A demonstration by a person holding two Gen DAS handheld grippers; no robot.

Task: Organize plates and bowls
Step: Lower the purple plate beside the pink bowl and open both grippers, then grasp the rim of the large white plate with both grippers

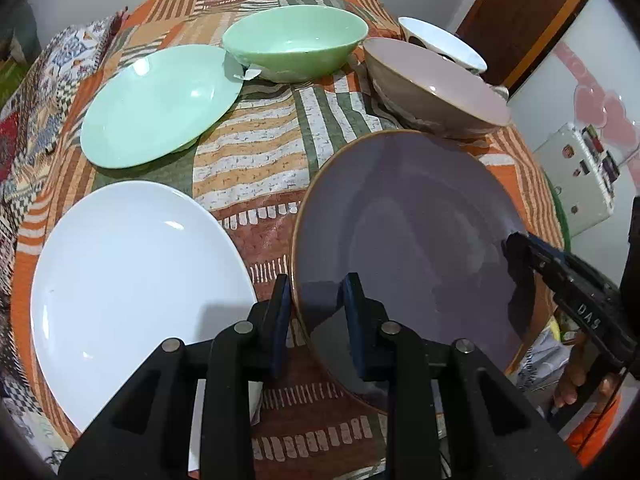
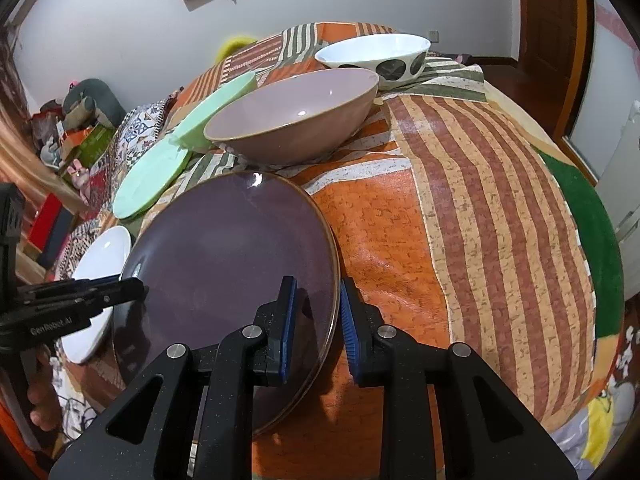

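A purple plate [image 1: 408, 232] lies at the near right of the table; it also shows in the right wrist view [image 2: 224, 264]. My left gripper [image 1: 318, 300] straddles its left rim, jaws slightly apart. My right gripper [image 2: 318, 308] straddles its right rim, jaws slightly apart, and shows in the left wrist view [image 1: 520, 244]. A white plate [image 1: 132, 296] lies to the left, a green plate [image 1: 160, 104] behind it. A green bowl [image 1: 296, 40], a pink bowl [image 1: 436, 88] and a white spotted bowl [image 2: 376, 54] stand at the back.
A patterned orange cloth [image 2: 460, 220] covers the table, with bare cloth to the right of the purple plate. A white appliance [image 1: 580, 176] stands beyond the table's right edge. Clutter [image 2: 76, 132] sits on the floor at left.
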